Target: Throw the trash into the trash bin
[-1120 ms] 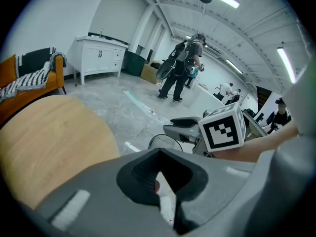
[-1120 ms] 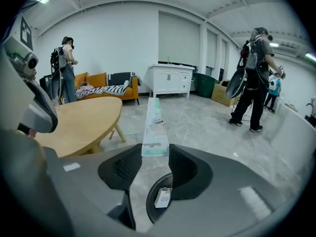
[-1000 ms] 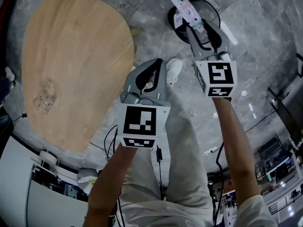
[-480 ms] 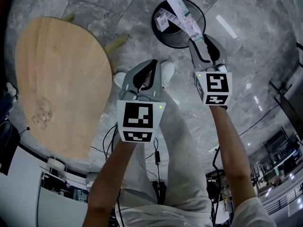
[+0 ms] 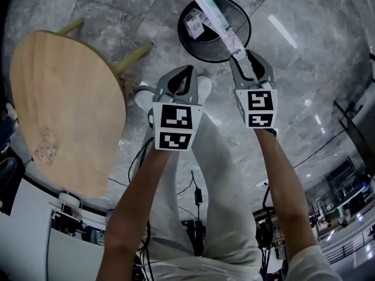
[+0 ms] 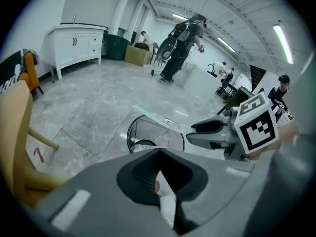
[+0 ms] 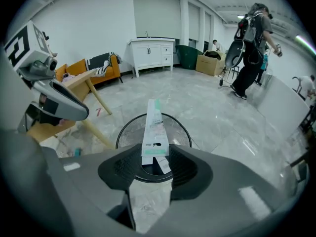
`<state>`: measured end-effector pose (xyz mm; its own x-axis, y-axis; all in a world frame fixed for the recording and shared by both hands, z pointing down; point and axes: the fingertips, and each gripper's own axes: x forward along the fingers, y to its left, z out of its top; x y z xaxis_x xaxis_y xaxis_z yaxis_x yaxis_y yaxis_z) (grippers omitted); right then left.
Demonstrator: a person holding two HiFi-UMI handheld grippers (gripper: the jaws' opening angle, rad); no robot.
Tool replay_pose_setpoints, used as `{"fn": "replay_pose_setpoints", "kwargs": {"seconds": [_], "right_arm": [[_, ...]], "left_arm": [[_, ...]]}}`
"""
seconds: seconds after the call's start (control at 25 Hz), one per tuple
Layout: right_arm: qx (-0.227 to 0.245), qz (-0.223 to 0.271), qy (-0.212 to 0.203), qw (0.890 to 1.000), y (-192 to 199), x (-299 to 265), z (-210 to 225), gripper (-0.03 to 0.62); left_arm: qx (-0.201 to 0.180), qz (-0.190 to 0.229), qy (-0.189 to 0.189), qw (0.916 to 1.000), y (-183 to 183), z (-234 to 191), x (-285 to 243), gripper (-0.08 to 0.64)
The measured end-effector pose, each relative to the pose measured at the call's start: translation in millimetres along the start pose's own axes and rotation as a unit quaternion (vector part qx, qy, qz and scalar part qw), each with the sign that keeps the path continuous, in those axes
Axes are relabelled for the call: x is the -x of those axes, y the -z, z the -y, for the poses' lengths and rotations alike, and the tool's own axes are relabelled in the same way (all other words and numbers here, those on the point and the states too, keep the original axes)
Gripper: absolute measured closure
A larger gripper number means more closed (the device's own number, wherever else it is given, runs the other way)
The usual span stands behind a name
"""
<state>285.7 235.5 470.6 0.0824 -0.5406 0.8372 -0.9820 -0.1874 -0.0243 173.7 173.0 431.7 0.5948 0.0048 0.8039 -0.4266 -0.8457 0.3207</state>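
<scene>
A black mesh trash bin (image 5: 202,56) stands on the grey floor ahead of my feet, with a white scrap (image 5: 193,25) inside it. My right gripper (image 5: 251,63) is shut on the end of a long flat white-and-green packet (image 5: 214,13). The packet reaches out over the bin's opening, as the right gripper view also shows: packet (image 7: 154,127), bin (image 7: 129,132). My left gripper (image 5: 183,75) hangs beside it, to the left and short of the bin, shut with nothing between its jaws. A white shoe shows through its gap in the left gripper view.
An oval wooden table (image 5: 58,110) on slanted legs stands to the left of the bin. Cables (image 5: 193,186) lie on the floor behind my feet. People (image 6: 180,48), a white cabinet (image 7: 150,53) and an orange sofa (image 7: 98,68) are far across the room.
Both grippers have come down and forward toward the bin. The packet, first mostly beyond the bin, now lies across its opening. The table has slid further left in view.
</scene>
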Motion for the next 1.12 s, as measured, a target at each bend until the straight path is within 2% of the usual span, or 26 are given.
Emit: {"fn": "replay_pose_setpoints", "kwargs": {"seconds": [0.16, 0.32, 0.64, 0.88, 1.0, 1.12], "right_arm": [[0.012, -0.018, -0.012, 1.000, 15, -8, 1, 0.397], [0.036, -0.058, -0.017, 0.998, 42, -22, 3, 0.397], [0.009, -0.120, -0.010, 0.993, 75, -34, 13, 0.397], [0.019, -0.172, -0.008, 0.985, 90, -44, 15, 0.397], [0.017, -0.178, -0.008, 0.984, 94, -39, 12, 0.396], [0.009, -0.157, -0.012, 0.987, 88, -37, 7, 0.377]], "left_arm": [[-0.016, -0.016, 0.007, 0.9997, 10, 4, -18, 0.560], [-0.004, -0.025, -0.002, 0.9997, 18, -5, -32, 0.560], [-0.021, -0.026, 0.016, 0.9993, 21, 3, -33, 0.560], [-0.029, -0.025, 0.022, 0.9990, 24, 4, -29, 0.560], [-0.025, -0.025, 0.021, 0.9992, 27, 1, -23, 0.560], [-0.022, -0.023, 0.021, 0.9993, 28, -1, -18, 0.560]]}}
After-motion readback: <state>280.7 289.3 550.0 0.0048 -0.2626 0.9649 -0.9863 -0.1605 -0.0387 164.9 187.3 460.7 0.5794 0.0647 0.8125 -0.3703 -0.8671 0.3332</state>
